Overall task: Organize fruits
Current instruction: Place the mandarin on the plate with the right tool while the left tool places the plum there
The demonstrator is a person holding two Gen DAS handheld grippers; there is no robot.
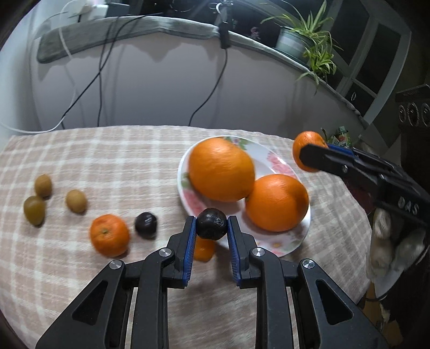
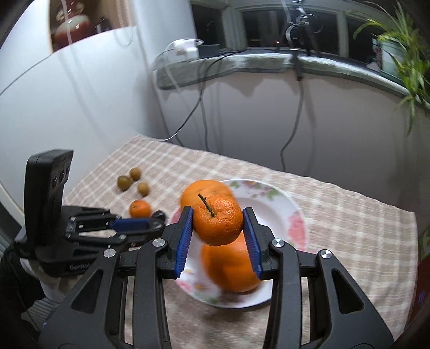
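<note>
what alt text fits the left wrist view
The left gripper holds a small dark fruit above a checked cloth, beside a floral plate with two oranges. At right, the right gripper holds a mandarin.

A checked tablecloth covers the table; cables hang below a grey ledge bearing a potted plant.

This is a lived-in home room: a table under a beige-and-cream checked cloth carries a flower-patterned white china plate. At two o'clock a green spider plant in a pale pot stands on a grey stone windowsill, with black cables trailing down the wall at eleven.
</note>
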